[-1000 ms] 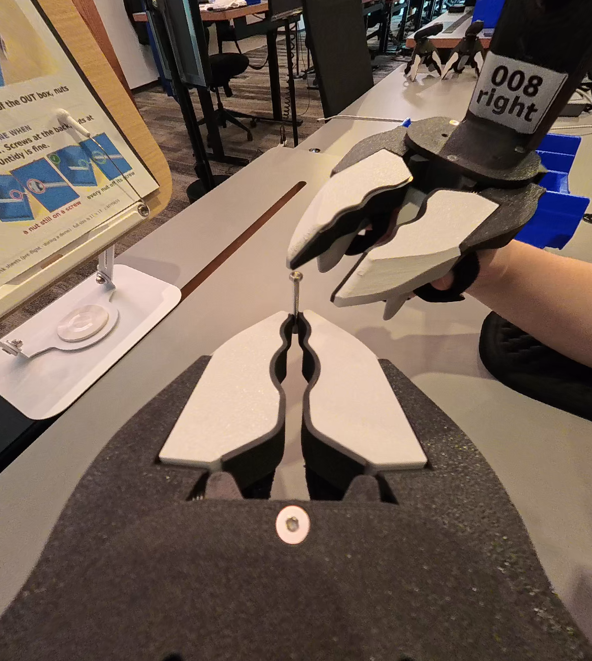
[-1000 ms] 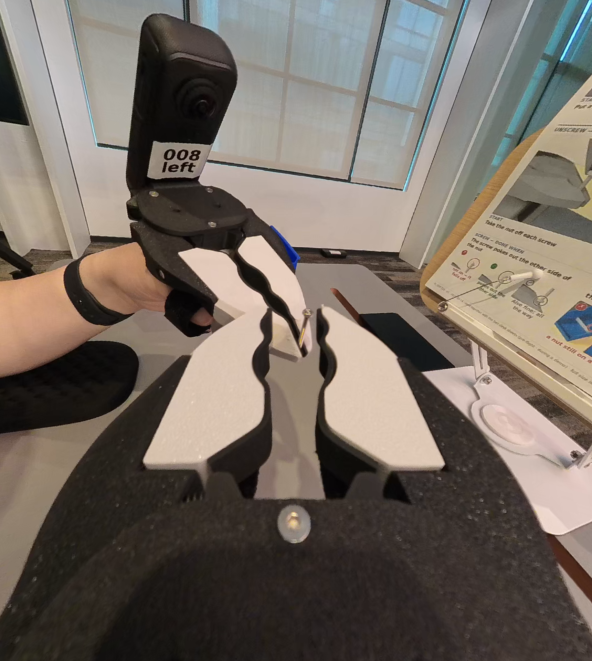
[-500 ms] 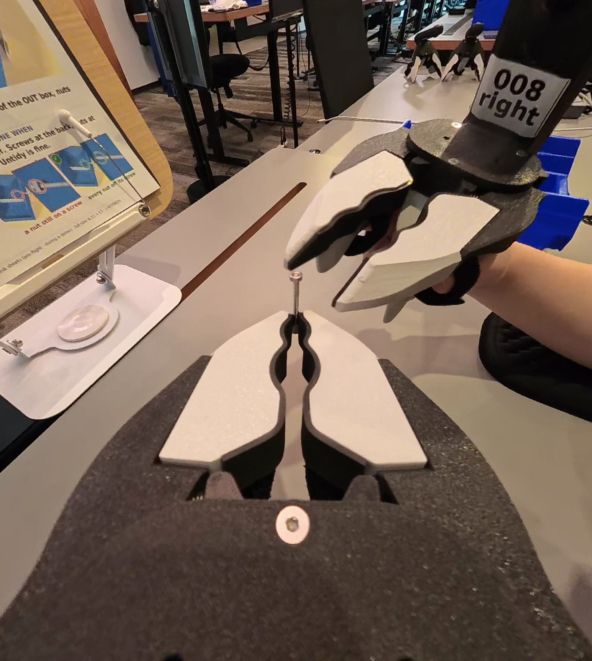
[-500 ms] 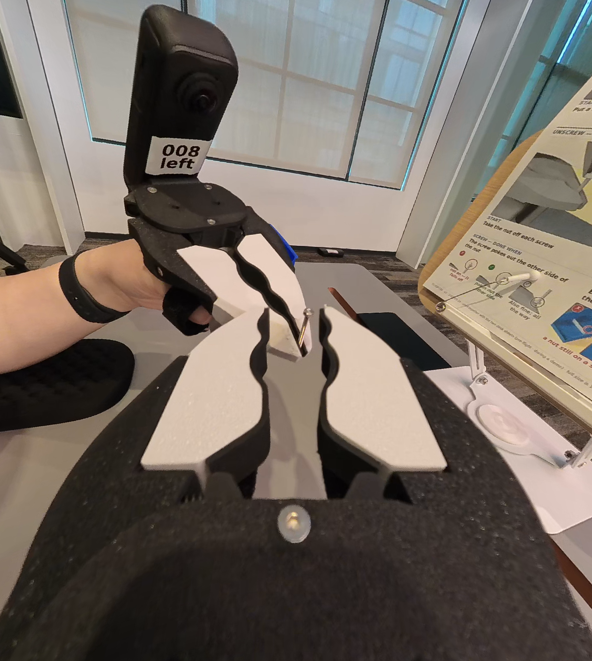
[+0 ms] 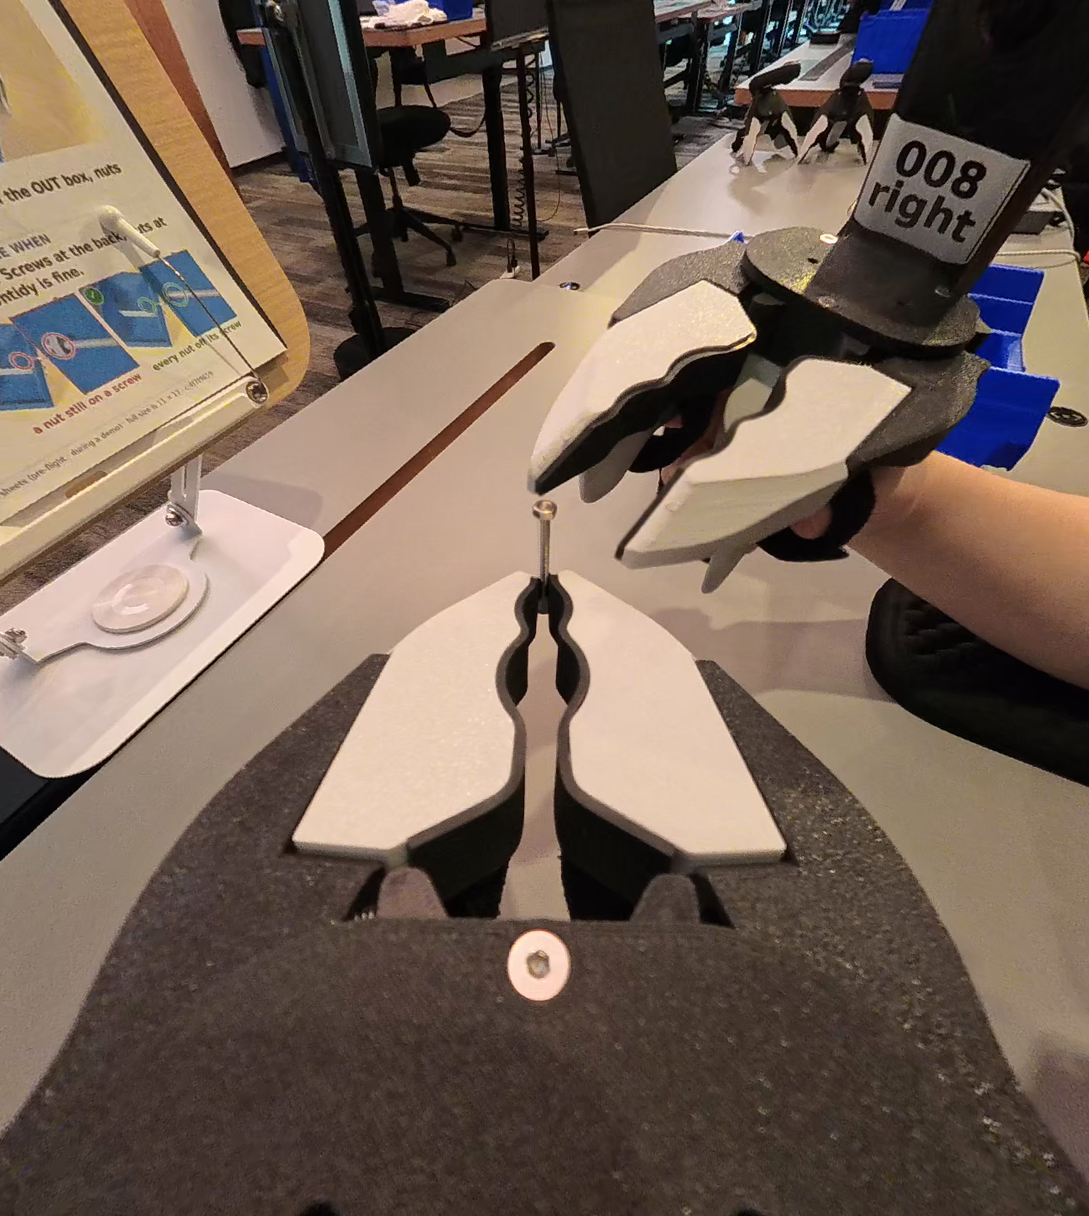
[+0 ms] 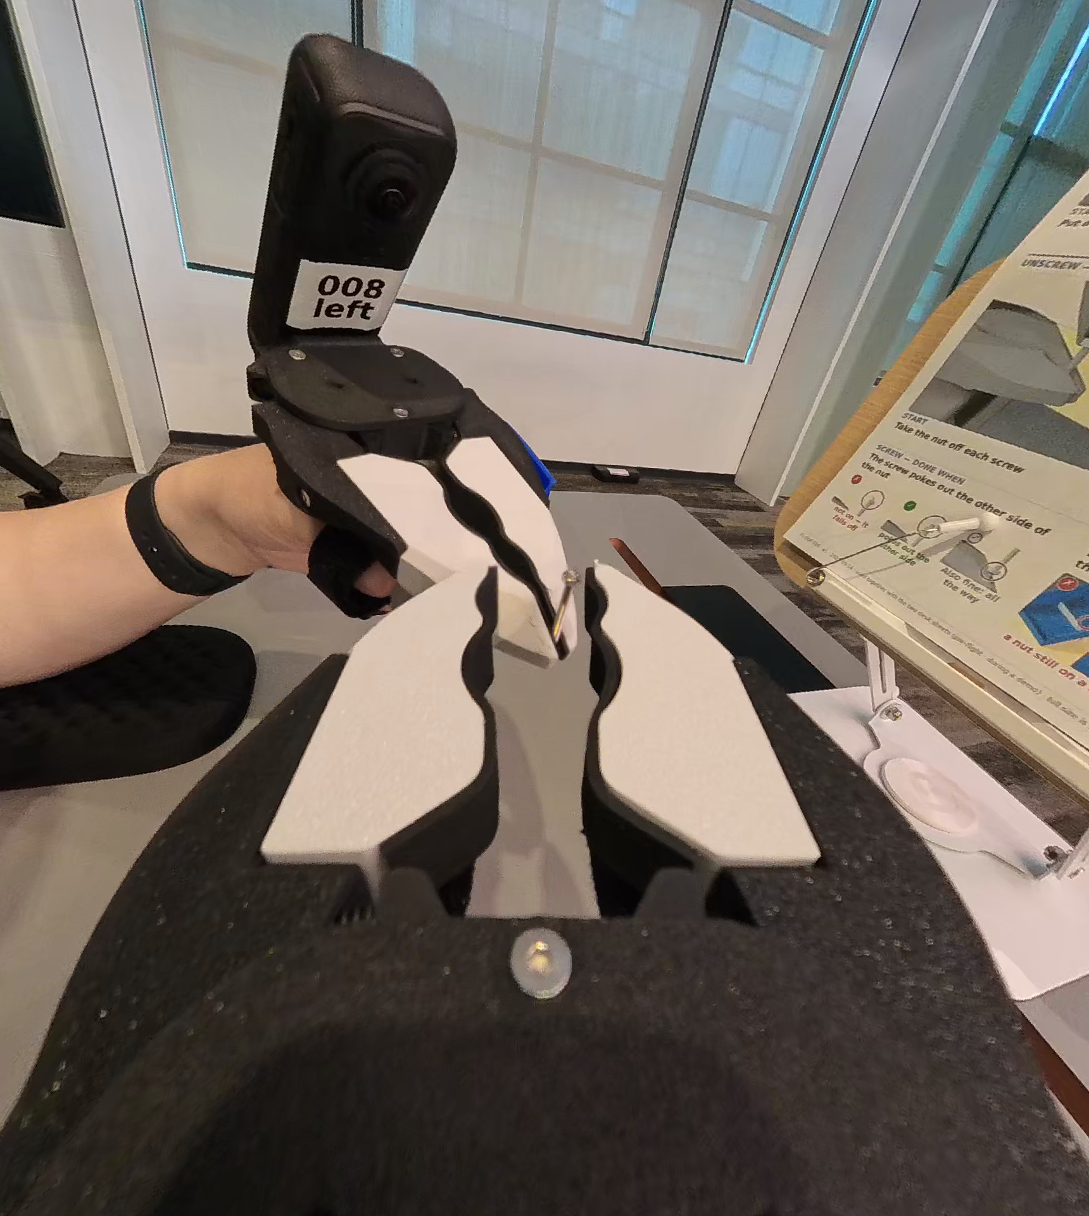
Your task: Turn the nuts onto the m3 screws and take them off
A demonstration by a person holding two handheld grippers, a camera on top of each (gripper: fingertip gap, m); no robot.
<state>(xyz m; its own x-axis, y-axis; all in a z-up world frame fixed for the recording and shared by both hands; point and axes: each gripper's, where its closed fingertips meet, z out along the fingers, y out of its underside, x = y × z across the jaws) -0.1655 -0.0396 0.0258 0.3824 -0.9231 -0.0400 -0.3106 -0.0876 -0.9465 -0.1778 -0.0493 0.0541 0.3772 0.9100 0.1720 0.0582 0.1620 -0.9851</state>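
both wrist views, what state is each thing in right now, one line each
left claw: shut on the screw, pinching its lower end at the tips
screw: upright, head up, no nut visible on it
right claw: open, holding nothing, tips on either side of the screw head
blue bins: on the table behind the right claw, contents hidden

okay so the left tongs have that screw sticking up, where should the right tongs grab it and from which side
Grip the bare shank just under the head of the screw, coming in from its right, where the open right tongs hover. The left tongs clamp its lower end, so only the upper stretch stands free, nearly upright.
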